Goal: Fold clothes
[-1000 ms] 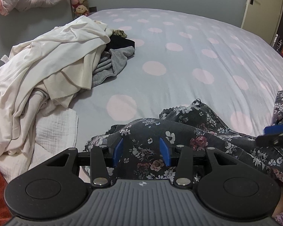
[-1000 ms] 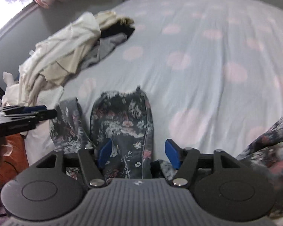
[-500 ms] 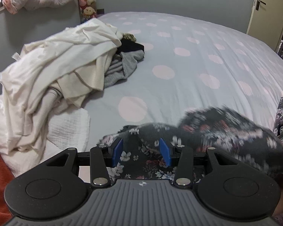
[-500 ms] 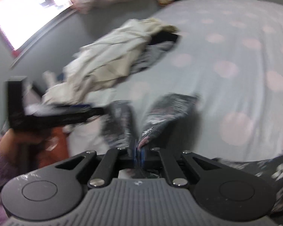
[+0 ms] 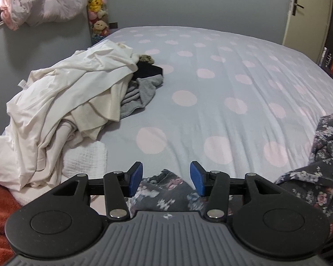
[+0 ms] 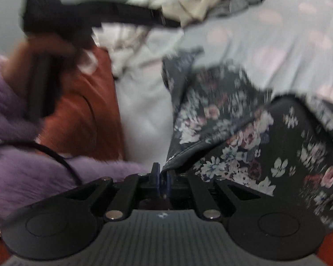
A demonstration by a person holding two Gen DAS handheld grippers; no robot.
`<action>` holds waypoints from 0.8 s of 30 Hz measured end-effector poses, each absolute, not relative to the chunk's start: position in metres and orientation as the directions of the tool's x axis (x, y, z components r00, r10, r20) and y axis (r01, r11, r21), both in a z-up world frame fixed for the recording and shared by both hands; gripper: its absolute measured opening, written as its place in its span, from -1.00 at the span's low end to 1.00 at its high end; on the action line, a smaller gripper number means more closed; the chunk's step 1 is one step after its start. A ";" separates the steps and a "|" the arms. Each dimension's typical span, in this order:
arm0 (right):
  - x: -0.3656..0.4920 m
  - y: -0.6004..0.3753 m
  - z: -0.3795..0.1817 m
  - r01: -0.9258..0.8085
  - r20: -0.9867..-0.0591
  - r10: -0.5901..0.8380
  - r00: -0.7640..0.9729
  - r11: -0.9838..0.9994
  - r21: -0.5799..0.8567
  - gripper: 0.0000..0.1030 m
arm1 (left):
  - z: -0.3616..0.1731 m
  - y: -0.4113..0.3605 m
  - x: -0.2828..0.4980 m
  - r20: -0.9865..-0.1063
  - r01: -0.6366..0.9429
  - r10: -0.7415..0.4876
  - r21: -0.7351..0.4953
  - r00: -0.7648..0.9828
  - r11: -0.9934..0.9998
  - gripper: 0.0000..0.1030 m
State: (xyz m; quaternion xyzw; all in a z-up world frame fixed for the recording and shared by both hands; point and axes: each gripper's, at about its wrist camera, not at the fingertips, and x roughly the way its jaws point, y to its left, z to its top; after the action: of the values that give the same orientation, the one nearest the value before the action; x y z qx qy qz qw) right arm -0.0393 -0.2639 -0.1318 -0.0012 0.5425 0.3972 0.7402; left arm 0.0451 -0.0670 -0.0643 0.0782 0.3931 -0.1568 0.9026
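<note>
The left gripper hangs over the near edge of the bed. Its blue pads stand apart and its jaws are opening. A bit of the flower dress lies between them, but the pads do not press on it. More of the dress shows at the right edge of the left view, bunched up on the bed.

The right gripper has its jaws clenched on an edge of the flower dress. The dark cloth with pink and white flowers runs up and to the right from the pads. This view is blurry, so small things are hard to make out.

In the right view the left gripper shows from the side, at the top. A hand holds its handle, and the purple fuzzy sleeve fills the left side. An orange blanket lies just beside the sleeve.

The bed has a pale blue cover with pink dots. On its left side sits a pile of clothes, mostly cream and white. A grey top and a black one stick out of the pile at the right. A white towel lies flat under the pile's near end. Soft toys hang in the far corner, and a door is at the far right.
</note>
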 end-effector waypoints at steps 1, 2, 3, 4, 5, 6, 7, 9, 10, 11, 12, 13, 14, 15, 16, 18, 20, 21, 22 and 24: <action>-0.041 -0.264 -0.139 -0.578 -0.811 0.579 0.087 0.693 0.432 -0.82 | -0.064 -0.069 0.043 -0.736 0.353 -0.228 0.016 0.638 0.935 -0.12; -0.042 -0.264 -0.144 -0.567 -0.815 0.573 0.081 0.699 0.435 -0.80 | -0.064 -0.070 0.042 -0.738 0.360 -0.234 0.013 0.633 0.933 -0.12; -0.042 -0.267 -0.147 -0.558 -0.815 0.575 0.079 0.703 0.442 -0.77 | -0.064 -0.072 0.041 -0.740 0.367 -0.240 0.010 0.628 0.930 -0.12; -0.040 -0.270 -0.149 -0.546 -0.812 0.578 0.079 0.707 0.450 -0.77 | -0.064 -0.074 0.040 -0.743 0.374 -0.248 0.004 0.622 0.927 -0.11; -0.040 -0.272 -0.150 -0.536 -0.809 0.582 0.083 0.710 0.456 -0.77 | -0.065 -0.075 0.039 -0.746 0.380 -0.256 -0.004 0.615 0.925 -0.11; -0.040 -0.276 -0.149 -0.531 -0.805 0.586 0.091 0.713 0.459 -0.73 | -0.065 -0.077 0.038 -0.748 0.387 -0.265 -0.012 0.608 0.922 -0.10; -0.040 -0.279 -0.148 -0.525 -0.801 0.591 0.100 0.715 0.462 -0.71 | -0.066 -0.079 0.037 -0.751 0.393 -0.273 -0.020 0.601 0.919 -0.10; -0.043 -0.284 -0.144 -0.516 -0.790 0.601 0.124 0.719 0.466 -0.47 | -0.067 -0.082 0.036 -0.755 0.404 -0.289 -0.035 0.589 0.914 -0.10; -0.045 -0.286 -0.141 -0.510 -0.784 0.604 0.143 0.724 0.464 -0.40 | -0.068 -0.083 0.035 -0.756 0.408 -0.296 -0.043 0.584 0.912 -0.10; -0.047 -0.289 -0.138 -0.504 -0.779 0.606 0.162 0.729 0.463 -0.31 | -0.068 -0.084 0.034 -0.756 0.413 -0.308 -0.054 0.578 0.909 -0.09; -0.049 -0.292 -0.135 -0.497 -0.773 0.607 0.183 0.735 0.460 -0.29 | -0.069 -0.085 0.033 -0.757 0.418 -0.319 -0.066 0.571 0.906 -0.09; -0.051 -0.295 -0.132 -0.487 -0.768 0.607 0.205 0.744 0.457 -0.29 | -0.069 -0.086 0.032 -0.757 0.424 -0.331 -0.079 0.563 0.902 -0.07; -0.052 -0.299 -0.129 -0.475 -0.763 0.605 0.228 0.753 0.455 -0.27 | -0.070 -0.088 0.031 -0.758 0.431 -0.347 -0.096 0.553 0.897 -0.06; -0.052 -0.303 -0.127 -0.462 -0.758 0.602 0.252 0.763 0.452 -0.24 | -0.070 -0.090 0.030 -0.758 0.439 -0.363 -0.113 0.542 0.892 -0.05; -0.053 -0.307 -0.124 -0.449 -0.753 0.597 0.276 0.773 0.448 -0.21 | -0.071 -0.093 0.029 -0.758 0.448 -0.381 -0.131 0.530 0.884 -0.03; -0.055 -0.312 -0.119 -0.422 -0.750 0.576 0.324 0.798 0.431 -0.07 | -0.073 -0.101 0.026 -0.759 0.474 -0.414 -0.159 0.502 0.866 -0.01; -0.057 -0.318 -0.116 -0.393 -0.749 0.547 0.373 0.825 0.407 -0.02 | -0.077 -0.110 0.023 -0.765 0.499 -0.434 -0.172 0.476 0.849 0.02; -0.058 -0.321 -0.114 -0.377 -0.749 0.532 0.396 0.837 0.396 -0.01 | -0.080 -0.116 0.021 -0.770 0.510 -0.439 -0.174 0.462 0.842 0.02; -0.059 -0.326 -0.112 -0.361 -0.749 0.517 0.415 0.849 0.387 -0.01 | -0.083 -0.122 0.019 -0.777 0.523 -0.445 -0.177 0.446 0.834 0.03; -0.061 -0.335 -0.111 -0.329 -0.751 0.487 0.446 0.870 0.368 0.02 | -0.092 -0.134 0.013 -0.794 0.552 -0.451 -0.180 0.407 0.814 0.03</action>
State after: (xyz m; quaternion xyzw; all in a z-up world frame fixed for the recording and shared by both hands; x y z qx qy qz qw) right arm -0.0613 -0.3350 -0.1107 0.0841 0.4677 0.2412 0.8462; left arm 0.0132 -0.1344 -0.0917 0.0551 0.4545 -0.2996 0.8371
